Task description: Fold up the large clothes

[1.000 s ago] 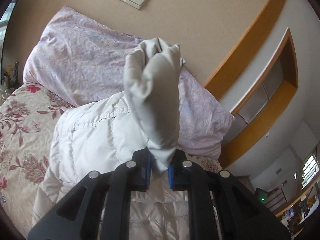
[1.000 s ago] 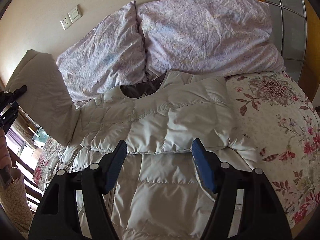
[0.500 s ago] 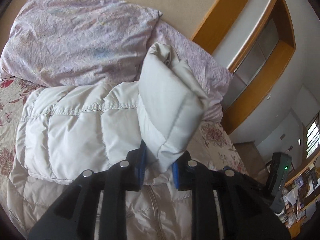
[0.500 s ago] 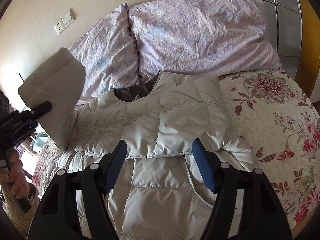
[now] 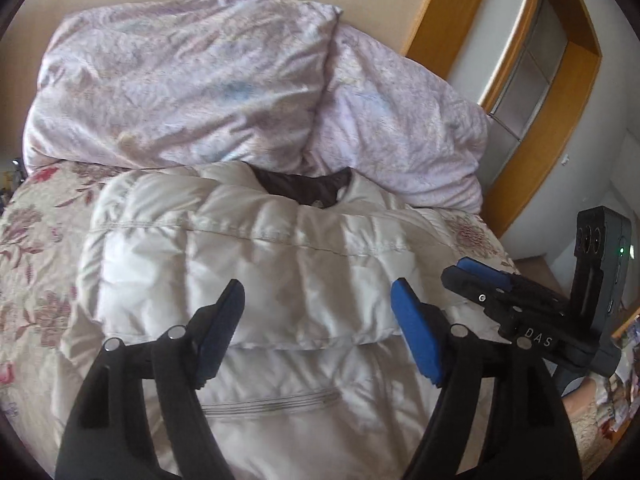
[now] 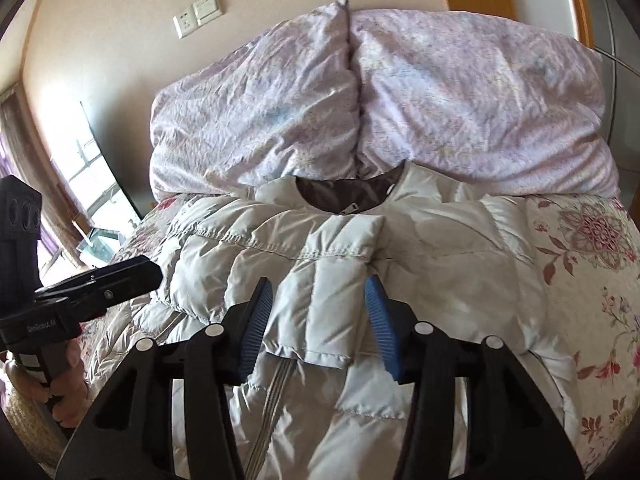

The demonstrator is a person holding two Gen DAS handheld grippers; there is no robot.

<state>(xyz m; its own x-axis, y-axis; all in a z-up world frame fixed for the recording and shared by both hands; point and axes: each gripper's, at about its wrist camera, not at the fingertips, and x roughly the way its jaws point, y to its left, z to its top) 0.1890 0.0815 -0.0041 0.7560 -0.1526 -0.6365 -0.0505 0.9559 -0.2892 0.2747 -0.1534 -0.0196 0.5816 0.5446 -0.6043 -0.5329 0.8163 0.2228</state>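
Our right gripper straddles the folded sleeve crossing the jacket, jaws just closing (not yet pinching). Our left gripper, jaws just parted and empty, sits farther off.

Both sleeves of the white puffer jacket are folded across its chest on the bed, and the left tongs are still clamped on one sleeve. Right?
Not quite. The left tongs are open with no fabric between the pads, their jaws having just been opening, as the left wrist view shows. Both sleeves do lie folded across the chest of the white quilted puffer jacket on the floral bed.
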